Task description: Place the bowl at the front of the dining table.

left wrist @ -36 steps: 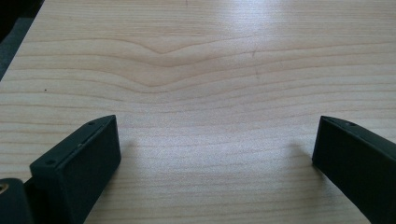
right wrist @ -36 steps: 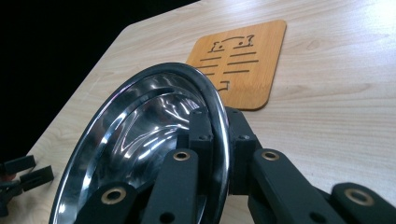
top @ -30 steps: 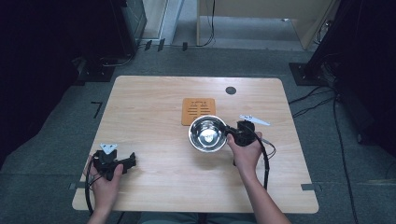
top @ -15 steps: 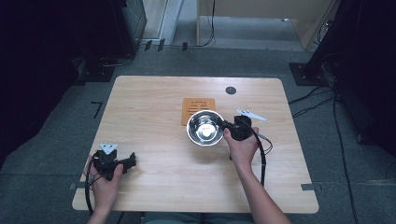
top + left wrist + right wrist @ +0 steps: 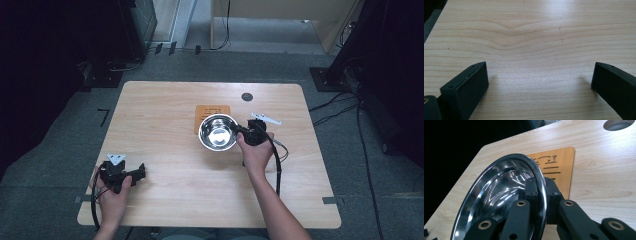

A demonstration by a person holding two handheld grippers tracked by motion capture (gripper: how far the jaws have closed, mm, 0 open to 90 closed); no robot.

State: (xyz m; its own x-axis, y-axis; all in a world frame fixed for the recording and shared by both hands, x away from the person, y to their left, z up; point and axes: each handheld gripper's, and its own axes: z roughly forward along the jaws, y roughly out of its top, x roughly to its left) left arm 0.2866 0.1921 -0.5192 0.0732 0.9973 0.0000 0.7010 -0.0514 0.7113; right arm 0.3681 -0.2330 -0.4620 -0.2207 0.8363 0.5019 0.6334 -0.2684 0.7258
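Bowl: the shiny metal bowl [image 5: 218,132] sits near the middle of the counter [image 5: 165,110], a bit to the right. Its far edge lies over the brown board [image 5: 212,111].
Bowl up close: in the right gripper view the bowl [image 5: 499,195] looks tipped, and the board [image 5: 559,167] shows behind it.
Right gripper: the right gripper [image 5: 243,134] is at the bowl's right side. Its jaws are closed tight on the rim, one inside the bowl and one outside.
Left gripper: the left gripper [image 5: 141,171] is near the front left corner of the counter, far from the bowl. Its jaws are wide apart and hold nothing; bare wood lies between them.
Hole: a small round hole [image 5: 247,96] is in the counter behind the board.
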